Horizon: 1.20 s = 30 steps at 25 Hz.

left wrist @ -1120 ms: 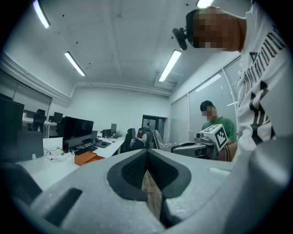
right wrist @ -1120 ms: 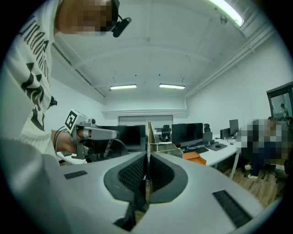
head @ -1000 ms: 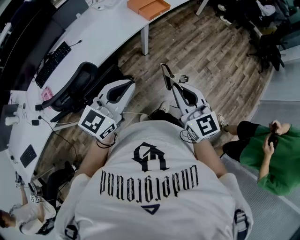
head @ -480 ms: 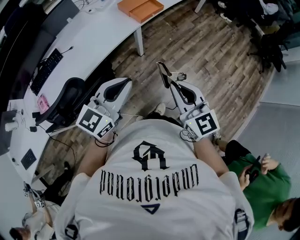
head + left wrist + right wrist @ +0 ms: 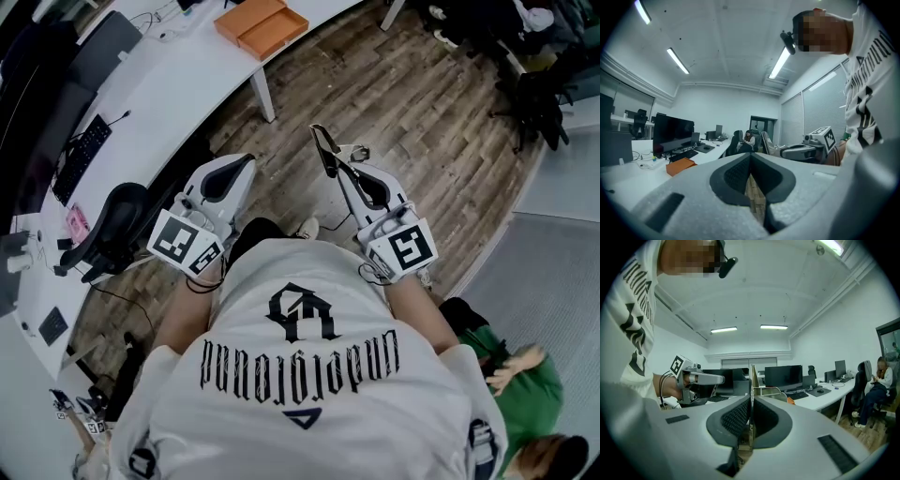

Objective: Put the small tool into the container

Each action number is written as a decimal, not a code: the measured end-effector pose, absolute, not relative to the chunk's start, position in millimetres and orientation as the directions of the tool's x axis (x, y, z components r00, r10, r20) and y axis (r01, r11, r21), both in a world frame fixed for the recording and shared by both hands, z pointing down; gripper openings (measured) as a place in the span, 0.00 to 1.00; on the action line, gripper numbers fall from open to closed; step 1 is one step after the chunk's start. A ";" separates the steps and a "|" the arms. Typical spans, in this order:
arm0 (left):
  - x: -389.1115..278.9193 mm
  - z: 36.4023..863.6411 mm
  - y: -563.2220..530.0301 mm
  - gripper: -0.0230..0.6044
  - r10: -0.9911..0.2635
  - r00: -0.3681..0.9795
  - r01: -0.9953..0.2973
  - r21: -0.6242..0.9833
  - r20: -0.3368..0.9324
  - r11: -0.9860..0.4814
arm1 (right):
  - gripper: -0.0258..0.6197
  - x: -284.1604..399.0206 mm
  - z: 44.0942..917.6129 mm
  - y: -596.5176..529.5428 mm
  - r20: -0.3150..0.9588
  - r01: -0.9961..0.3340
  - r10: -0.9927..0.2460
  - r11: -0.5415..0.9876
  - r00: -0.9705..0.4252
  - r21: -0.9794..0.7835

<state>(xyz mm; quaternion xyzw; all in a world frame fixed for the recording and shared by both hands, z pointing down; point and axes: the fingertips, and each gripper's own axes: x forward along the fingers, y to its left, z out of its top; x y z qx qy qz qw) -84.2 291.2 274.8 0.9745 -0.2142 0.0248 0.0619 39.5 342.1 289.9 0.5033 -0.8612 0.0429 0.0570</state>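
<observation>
My right gripper [image 5: 339,169] is shut on a small flat metal tool [image 5: 325,148], which stands edge-on between the pads and sticks out past them [image 5: 753,379]. It is held over the wooden floor, in front of my body. My left gripper [image 5: 246,161] is beside it on the left, its pads [image 5: 740,171] closed together with nothing between them. An orange open box [image 5: 261,26] lies on the white desk [image 5: 178,75], well ahead of both grippers. The box also shows in the left gripper view, low at the left [image 5: 680,166].
The long white desk carries a keyboard [image 5: 82,155] and monitors [image 5: 672,133]. A black office chair [image 5: 112,234] stands at the desk to my left. A person in green [image 5: 511,394] sits at the lower right. Another person [image 5: 749,139] sits far off by the desk.
The desk, orange box and chair have slid left in the head view as I walk. The person in green has dropped toward the lower right corner. Both grippers keep their pose.
</observation>
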 end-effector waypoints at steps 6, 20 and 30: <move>-66.6 277.9 275.9 0.06 -0.404 0.912 -0.410 0.111 0.074 -0.905 | 0.06 54.1 293.6 323.5 0.142 -0.875 -0.864 0.484 -0.483 -0.027; -57.4 281.2 200.7 0.06 -0.394 0.917 -0.398 0.117 0.057 -0.910 | 0.06 62.3 294.5 250.5 0.154 -0.881 -0.870 0.473 -0.469 -0.013; -77.1 273.7 98.3 0.06 -0.385 0.921 -0.388 0.097 0.053 -0.916 | 0.06 39.3 288.9 142.8 0.139 -0.880 -0.872 0.474 -0.470 -0.005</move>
